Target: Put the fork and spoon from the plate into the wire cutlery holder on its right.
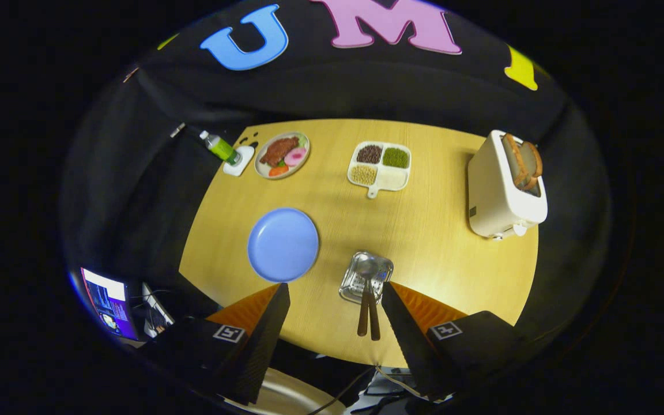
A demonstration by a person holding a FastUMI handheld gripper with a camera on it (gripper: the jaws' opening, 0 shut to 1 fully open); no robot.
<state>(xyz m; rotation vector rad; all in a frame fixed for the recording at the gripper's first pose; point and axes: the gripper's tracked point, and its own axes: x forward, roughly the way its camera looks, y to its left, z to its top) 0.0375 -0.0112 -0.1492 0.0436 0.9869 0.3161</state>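
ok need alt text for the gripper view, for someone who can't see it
Two brown-handled utensils stand in the wire cutlery holder, between the fingers of the open gripper above a round wooden table. The blue plate sits bare to the holder's left.

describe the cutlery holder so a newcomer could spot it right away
On the round wooden table, look to the right of the bare blue plate, just ahead of the open gripper. The wire cutlery holder is the small shiny metal basket there. Two brown handles stick out of it; nothing else on the table is metal.
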